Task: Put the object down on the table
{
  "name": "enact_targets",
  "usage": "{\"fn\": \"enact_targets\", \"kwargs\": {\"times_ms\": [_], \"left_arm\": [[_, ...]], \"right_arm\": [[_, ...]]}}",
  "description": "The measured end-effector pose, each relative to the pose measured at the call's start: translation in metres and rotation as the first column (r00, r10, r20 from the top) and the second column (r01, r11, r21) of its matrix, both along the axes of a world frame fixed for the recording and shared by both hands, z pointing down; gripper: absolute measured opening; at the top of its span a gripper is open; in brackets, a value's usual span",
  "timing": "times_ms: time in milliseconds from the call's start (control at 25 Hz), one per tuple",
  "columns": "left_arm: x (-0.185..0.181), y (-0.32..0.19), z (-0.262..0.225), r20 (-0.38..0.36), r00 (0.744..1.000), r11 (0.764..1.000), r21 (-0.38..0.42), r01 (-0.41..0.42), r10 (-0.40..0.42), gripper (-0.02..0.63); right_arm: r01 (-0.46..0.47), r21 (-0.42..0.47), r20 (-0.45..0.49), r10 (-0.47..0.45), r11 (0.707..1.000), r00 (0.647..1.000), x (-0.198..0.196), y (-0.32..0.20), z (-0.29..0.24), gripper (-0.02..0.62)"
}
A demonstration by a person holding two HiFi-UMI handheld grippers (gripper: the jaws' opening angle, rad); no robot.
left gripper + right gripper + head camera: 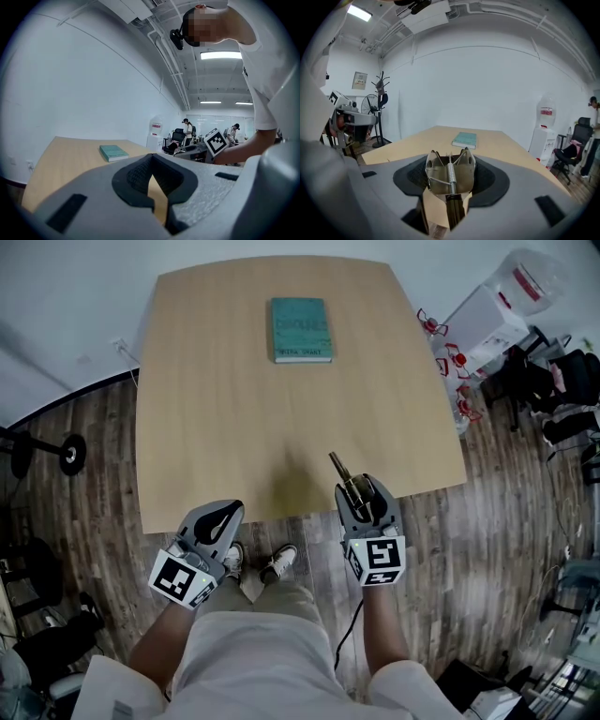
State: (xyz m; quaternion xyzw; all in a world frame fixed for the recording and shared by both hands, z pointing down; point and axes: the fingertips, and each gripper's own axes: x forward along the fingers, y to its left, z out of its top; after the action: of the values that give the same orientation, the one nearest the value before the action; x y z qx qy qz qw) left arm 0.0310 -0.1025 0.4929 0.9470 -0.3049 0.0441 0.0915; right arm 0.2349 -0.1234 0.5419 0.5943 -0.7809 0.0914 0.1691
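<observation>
Left gripper (228, 512), at 7 o'clock, is closed and empty. Right gripper (366, 489), at 5 o'clock, clamps a clip (336, 463) just over the table's (206, 381) near edge. It looks not yet set down, with release left. Book (301, 330) lies at 12.

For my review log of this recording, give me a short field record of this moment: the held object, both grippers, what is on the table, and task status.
held object: metal spring clip, pointing out over the table's near edge
right gripper: shut on the metal spring clip
left gripper: shut, nothing between its jaws, by the table's near edge
table: light wood; teal book lies flat toward the far side
task status: metal spring clip not yet set down
</observation>
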Motion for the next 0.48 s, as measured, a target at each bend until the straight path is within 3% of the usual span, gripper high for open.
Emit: {"fn": "enact_targets", "kwargs": {"times_ms": [480], "left_arm": [[0.0, -0.001, 0.028, 0.03, 0.999, 0.999, -0.04, 0.019, -0.017, 0.006]], "right_arm": [[0.053, -0.033, -0.18, -0.058, 0.998, 0.982, 0.001, -0.039, 0.066, 0.221]]}}
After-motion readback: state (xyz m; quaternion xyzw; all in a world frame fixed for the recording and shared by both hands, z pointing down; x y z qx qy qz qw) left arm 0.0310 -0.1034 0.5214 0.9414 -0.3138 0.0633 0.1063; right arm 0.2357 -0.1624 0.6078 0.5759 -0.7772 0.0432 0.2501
